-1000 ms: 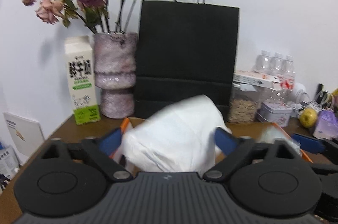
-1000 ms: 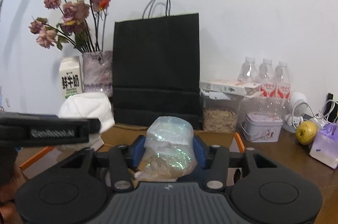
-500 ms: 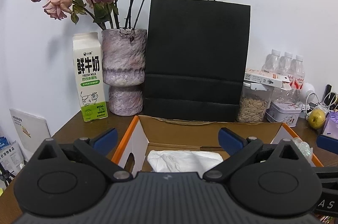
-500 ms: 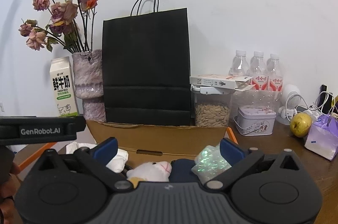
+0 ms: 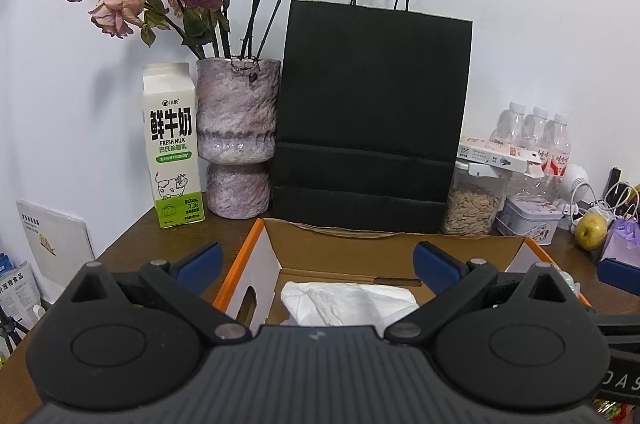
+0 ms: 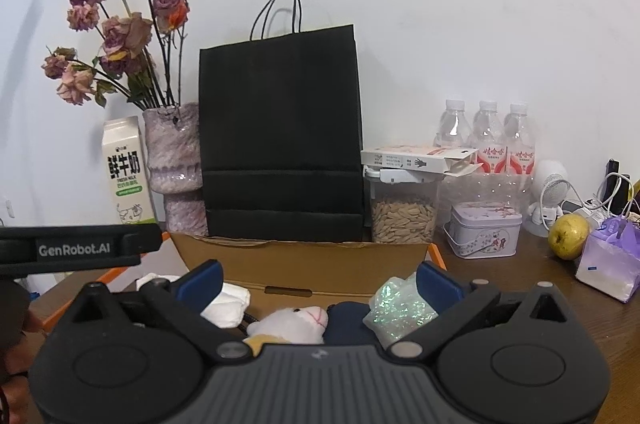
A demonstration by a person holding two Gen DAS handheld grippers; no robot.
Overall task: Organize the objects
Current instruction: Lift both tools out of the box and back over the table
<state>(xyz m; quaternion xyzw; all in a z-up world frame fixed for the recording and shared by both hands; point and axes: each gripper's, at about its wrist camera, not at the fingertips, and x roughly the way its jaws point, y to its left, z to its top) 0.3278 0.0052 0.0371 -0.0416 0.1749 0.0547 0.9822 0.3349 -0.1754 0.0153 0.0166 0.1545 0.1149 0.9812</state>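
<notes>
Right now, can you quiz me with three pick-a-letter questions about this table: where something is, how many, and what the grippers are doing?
1. Where is the milk carton?
A. left of the vase
B. inside the box
C. on the black bag

2. How many water bottles stand at the wall?
A. one
B. three
C. five

3. What is the right gripper doing?
A. squeezing the plush toy
C. holding the apple
B. open, holding nothing

Answers: 1 A, the carton stands beside the vase. 2 B, three caps show. 3 B, its fingers are spread above the cardboard box.
</notes>
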